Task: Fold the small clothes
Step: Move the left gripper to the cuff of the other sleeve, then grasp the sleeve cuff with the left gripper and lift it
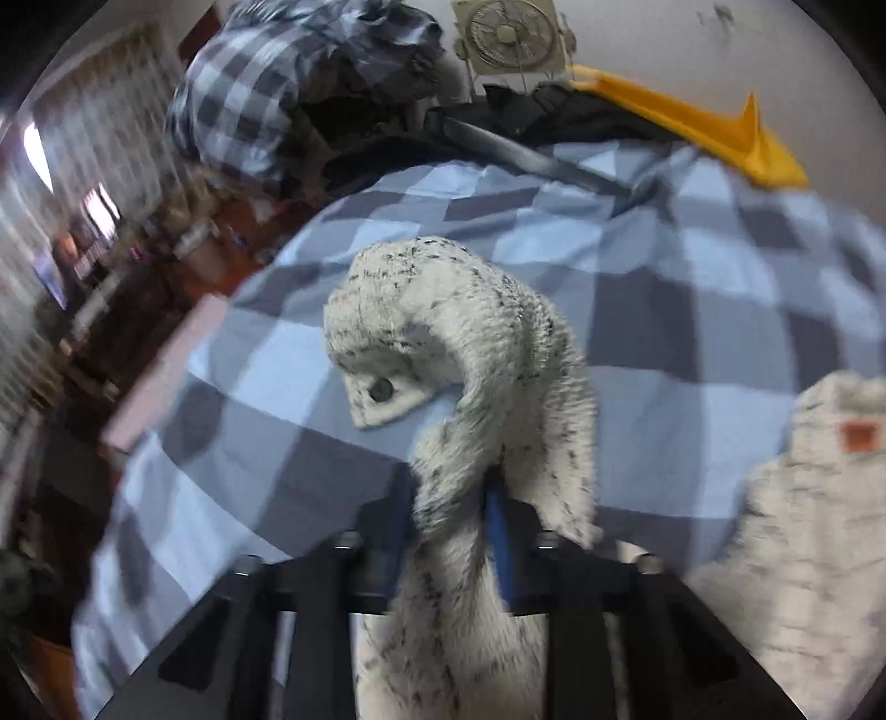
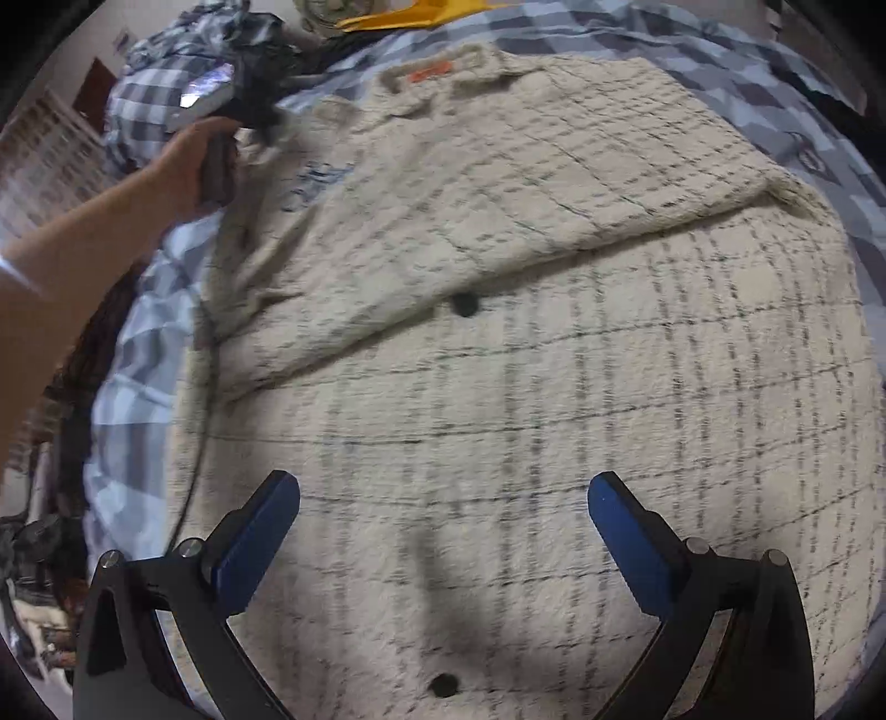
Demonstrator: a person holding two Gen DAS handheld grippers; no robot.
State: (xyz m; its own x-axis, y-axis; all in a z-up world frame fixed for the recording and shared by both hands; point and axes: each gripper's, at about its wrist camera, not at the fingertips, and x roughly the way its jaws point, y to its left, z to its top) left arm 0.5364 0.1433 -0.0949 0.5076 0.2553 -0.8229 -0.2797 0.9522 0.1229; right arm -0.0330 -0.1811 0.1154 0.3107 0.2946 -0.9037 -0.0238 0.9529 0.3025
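A cream fuzzy jacket with dark check lines (image 2: 498,360) and black buttons lies spread on the blue checked bedspread (image 2: 127,354), its right side folded over the middle, an orange collar label (image 2: 432,71) at the far end. My left gripper (image 1: 451,498) is shut on the jacket's sleeve (image 1: 470,343) and holds it lifted above the bedspread (image 1: 692,288); the cuff with a button hangs folded. The jacket body shows at the right of the left wrist view (image 1: 814,498). My right gripper (image 2: 443,498) is open and empty, just above the jacket's lower part.
A heap of checked and dark clothes (image 1: 288,94) lies at the bed's far end, with a yellow plastic hanger (image 1: 692,122) and a box fan (image 1: 509,36) behind. The bed's left edge drops to a cluttered floor (image 1: 111,310). The person's left arm (image 2: 99,221) reaches across.
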